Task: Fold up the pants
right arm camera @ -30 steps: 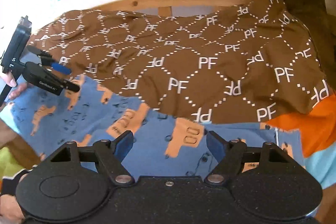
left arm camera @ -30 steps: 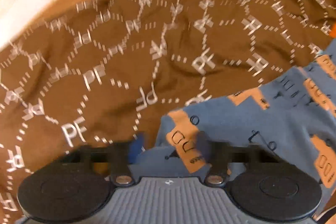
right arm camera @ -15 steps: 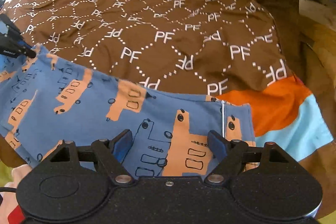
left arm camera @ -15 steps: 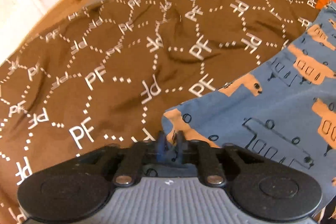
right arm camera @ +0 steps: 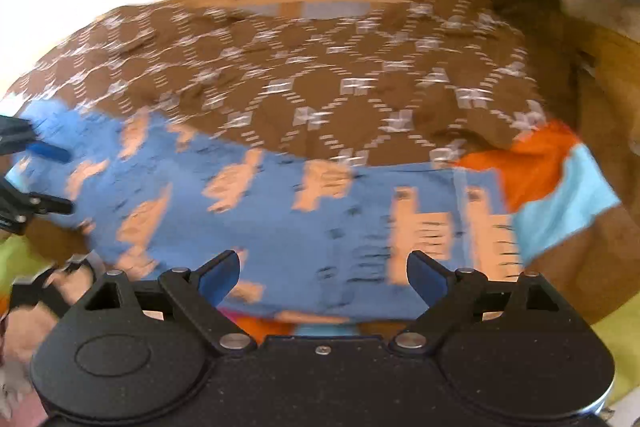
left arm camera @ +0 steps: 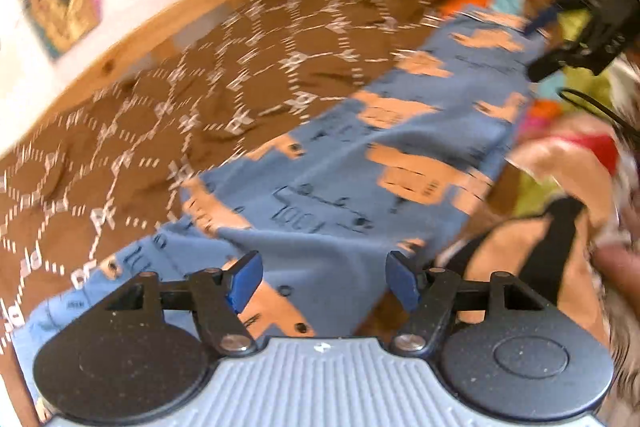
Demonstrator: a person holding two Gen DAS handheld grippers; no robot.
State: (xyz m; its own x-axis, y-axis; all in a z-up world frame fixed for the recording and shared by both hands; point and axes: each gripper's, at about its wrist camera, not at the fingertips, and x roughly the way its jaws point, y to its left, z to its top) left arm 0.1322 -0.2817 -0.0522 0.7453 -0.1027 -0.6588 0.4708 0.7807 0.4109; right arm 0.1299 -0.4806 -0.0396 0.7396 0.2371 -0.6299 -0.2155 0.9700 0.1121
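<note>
While both grippers hovered: nothing was gripped;
Pants (right arm camera: 280,211): lay flat on brown blanket (right arm camera: 320,83), spread for folding;
Left gripper (left arm camera: 322,279): jaws wide;
Right gripper (right arm camera: 322,277): jaws wide.

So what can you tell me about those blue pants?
The blue pants look like soft knit cotton, printed with orange vehicle shapes and dark outlines. They lie spread flat and slightly wrinkled across the brown patterned blanket, one end overlapping an orange and light-blue cloth. Both the left gripper and right gripper hover open over them.
</note>
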